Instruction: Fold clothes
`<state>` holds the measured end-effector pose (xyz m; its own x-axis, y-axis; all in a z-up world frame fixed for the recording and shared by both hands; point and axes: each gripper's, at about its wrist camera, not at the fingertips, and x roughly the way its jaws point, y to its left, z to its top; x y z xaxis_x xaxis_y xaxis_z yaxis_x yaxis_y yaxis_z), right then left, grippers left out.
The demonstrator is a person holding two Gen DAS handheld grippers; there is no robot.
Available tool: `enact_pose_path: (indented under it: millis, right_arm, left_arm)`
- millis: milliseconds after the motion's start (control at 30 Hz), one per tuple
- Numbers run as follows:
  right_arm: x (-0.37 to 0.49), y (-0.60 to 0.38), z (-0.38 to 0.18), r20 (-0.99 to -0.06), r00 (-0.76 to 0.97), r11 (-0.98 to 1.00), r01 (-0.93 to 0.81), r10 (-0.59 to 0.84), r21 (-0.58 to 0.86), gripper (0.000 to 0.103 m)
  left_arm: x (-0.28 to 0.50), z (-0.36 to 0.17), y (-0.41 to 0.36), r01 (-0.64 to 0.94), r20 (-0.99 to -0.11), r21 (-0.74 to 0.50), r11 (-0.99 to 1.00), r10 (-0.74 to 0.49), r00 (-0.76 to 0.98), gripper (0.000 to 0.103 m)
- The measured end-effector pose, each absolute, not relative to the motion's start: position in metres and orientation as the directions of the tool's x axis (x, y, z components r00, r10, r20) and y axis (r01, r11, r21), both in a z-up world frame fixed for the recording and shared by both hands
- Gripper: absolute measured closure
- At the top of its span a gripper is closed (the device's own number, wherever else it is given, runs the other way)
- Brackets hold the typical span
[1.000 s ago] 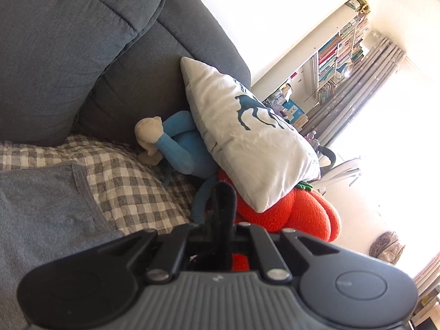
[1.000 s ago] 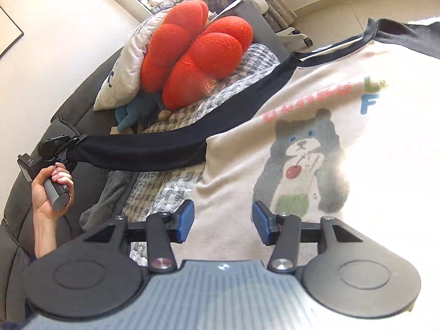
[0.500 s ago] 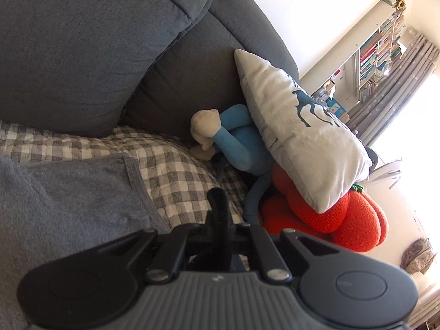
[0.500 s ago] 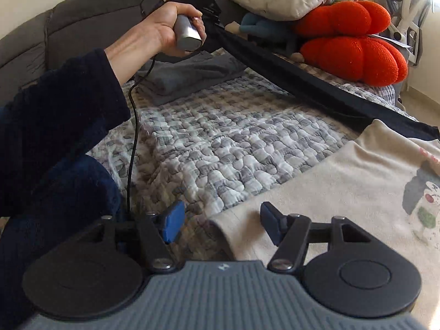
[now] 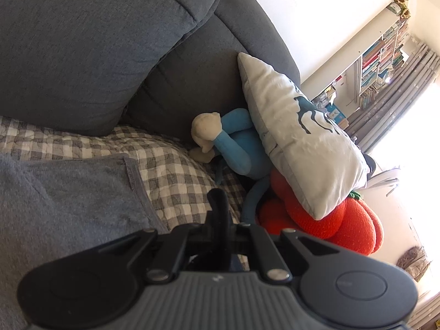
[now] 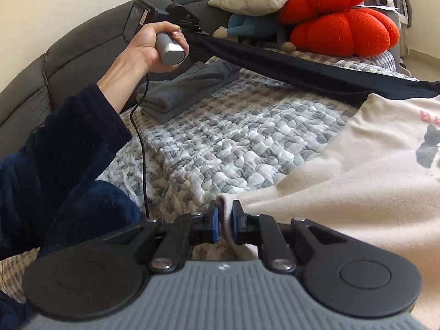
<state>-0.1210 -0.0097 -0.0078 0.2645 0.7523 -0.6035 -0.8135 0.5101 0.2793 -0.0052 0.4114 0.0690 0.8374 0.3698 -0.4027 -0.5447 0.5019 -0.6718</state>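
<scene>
R gripper point(image 6: 225, 220) is now clamped on the cream hem corner of the shirt point(image 6: 357, 165); half a sec ago its blue pads stood wide apart just above that edge, w/ nothing between them, so the grab has only just landed. L gripper point(image 6: 192, 29) holds the black sleeve point(image 6: 302, 66) end same as before, fingers pinched tight on it; in the L wrist view a dark fold of cloth pokes up between the closed fingers point(image 5: 218, 206). Sleeve is stretched taut in the air from the L gripper across to the shirt body, which lies spread on the grey checked quilt point(image 6: 220, 137) at R, bear print partly in view. L hand point(image 6: 154, 46) has barely shifted in that half sec; L cam has swung a bit, pillow point(image 5: 297, 143) & blue plush point(image 5: 236, 143) sit a little differently in its view, no real travel. Meaning, imo: both ends are now secured, so the sleeve/side fold can start, prob bring sleeve in over the body while R lifts the hem. Folded grey garment point(image 6: 189, 88) sits on the quilt under the L hand, apart from the shirt. Risk: R grip is on just the very corner, could slip if pulled hard.
</scene>
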Motion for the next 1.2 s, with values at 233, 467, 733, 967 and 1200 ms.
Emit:
enact_pose_path:
  millis: [233, 467, 733, 967, 1200]
  right_arm:
    - [-0.137, -0.009, -0.005, -0.605, 0.237, 0.458, -0.856, 0.760, 0.239, 0.081]
    - [-0.141, -0.077, 0.037, -0.500, 0.394, 0.557, -0.798, 0.771, 0.230, 0.049]
    - [-0.159, -0.264, 0.013, -0.515, 0.801, 0.930, -0.131, 0.304, 0.344, 0.049]
    - [-0.187, -0.306, -0.010, -0.570, 0.766, 0.881, 0.010, 0.297, 0.472, 0.049]
    - [-0.205, -0.300, -0.010, -0.605, 0.760, 0.924, 0.017, 0.237, 0.383, 0.092]
  left_arm:
    - [-0.005, 0.069, 0.411, -0.541, -0.400, -0.674, 0.502, 0.367, 0.840, 0.098]
    - [-0.006, 0.070, 0.409, -0.535, -0.394, -0.679, 0.502, 0.365, 0.843, 0.098]
    - [-0.009, 0.070, 0.406, -0.522, -0.390, -0.696, 0.493, 0.351, 0.851, 0.098]
    - [-0.017, 0.071, 0.405, -0.510, -0.383, -0.716, 0.477, 0.343, 0.858, 0.098]
    - [-0.024, 0.070, 0.404, -0.509, -0.382, -0.722, 0.470, 0.343, 0.858, 0.098]
